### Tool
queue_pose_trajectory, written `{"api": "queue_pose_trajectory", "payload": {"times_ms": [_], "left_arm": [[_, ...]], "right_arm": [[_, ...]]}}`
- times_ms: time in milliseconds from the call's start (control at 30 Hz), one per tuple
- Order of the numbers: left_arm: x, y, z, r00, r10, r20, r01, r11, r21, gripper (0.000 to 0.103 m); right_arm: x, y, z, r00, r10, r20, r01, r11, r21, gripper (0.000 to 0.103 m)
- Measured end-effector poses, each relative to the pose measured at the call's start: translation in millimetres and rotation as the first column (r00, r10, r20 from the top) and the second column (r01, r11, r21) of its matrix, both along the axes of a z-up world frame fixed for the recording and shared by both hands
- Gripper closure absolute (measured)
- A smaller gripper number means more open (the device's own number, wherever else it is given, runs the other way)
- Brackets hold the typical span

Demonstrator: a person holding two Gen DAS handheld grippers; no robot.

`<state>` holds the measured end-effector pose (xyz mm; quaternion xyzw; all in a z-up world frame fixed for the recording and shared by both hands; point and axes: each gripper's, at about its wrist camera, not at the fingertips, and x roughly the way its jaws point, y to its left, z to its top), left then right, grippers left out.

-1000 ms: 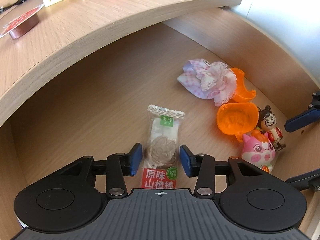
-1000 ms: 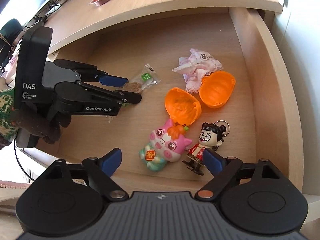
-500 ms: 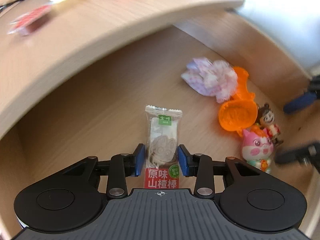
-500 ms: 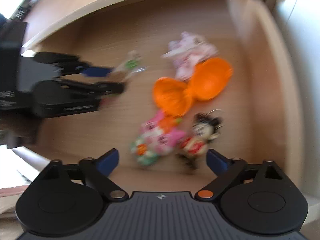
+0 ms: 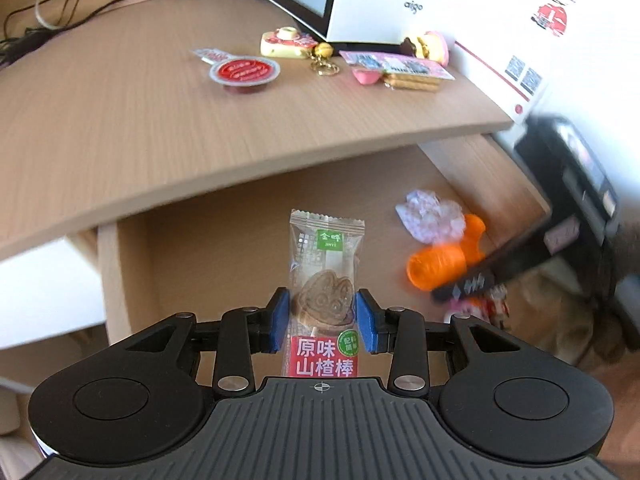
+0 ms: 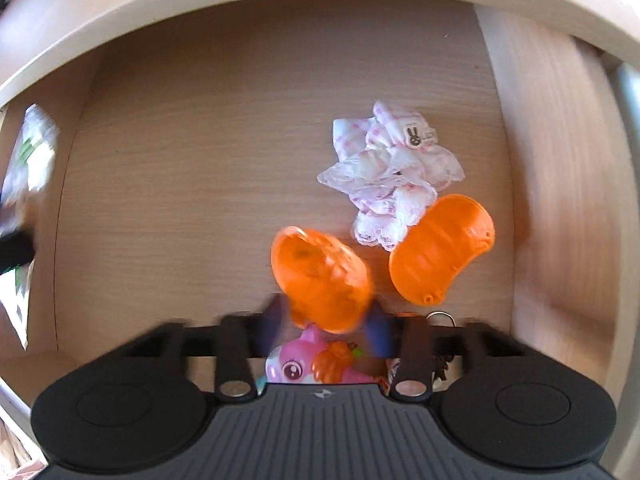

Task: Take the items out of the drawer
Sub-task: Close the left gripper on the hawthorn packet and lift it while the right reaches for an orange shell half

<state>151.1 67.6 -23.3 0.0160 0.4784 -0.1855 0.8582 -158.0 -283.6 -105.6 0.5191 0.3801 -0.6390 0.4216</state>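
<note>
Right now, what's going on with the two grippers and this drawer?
A person is emptying the open drawer. The left gripper is shut on a snack packet, lifted above the drawer. The right gripper is low among the toys, its jaws on either side of one orange shell half; blur hides whether it grips. The other orange half, frilly cloth and pink toy remain inside.

wrist views, above shared drawer (image 5: 224,240)

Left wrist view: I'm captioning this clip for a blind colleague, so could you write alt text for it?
The left hand-held gripper holds a clear snack packet with a red label upright above the open wooden drawer. On the drawer's right lie an orange shell and a pink cloth, partly crossed by the blurred right hand-held gripper. Snacks and keychains lie on the desk behind.
</note>
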Motion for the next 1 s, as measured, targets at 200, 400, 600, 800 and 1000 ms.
{"api": "queue_pose_trajectory", "payload": {"times_ms": [200, 400, 600, 800, 1000], "left_arm": [[-25, 1, 1, 0.999, -0.031, -0.021, 0.031, 0.999, -0.016, 0.063], [-28, 2, 12, 1.0, -0.004, 0.02, 0.005, 0.999, -0.039, 0.063], [-30, 2, 16, 0.999, 0.028, 0.021, -0.027, 0.998, -0.055, 0.063], [-34, 4, 14, 0.998, 0.056, 0.002, -0.056, 0.998, -0.039, 0.063], [-25, 5, 7, 0.995, 0.097, -0.038, -0.098, 0.995, -0.019, 0.063]], "right_arm": [[14, 25, 39, 0.998, 0.049, 0.029, -0.044, 0.987, -0.156, 0.093], [19, 45, 49, 0.991, 0.129, -0.046, -0.135, 0.973, -0.188, 0.067], [26, 13, 32, 0.986, 0.157, -0.052, -0.161, 0.981, -0.105, 0.048], [17, -18, 6, 0.989, 0.14, -0.055, -0.143, 0.989, -0.048, 0.048], [18, 6, 24, 0.993, 0.115, 0.022, -0.111, 0.985, -0.132, 0.095]]}}
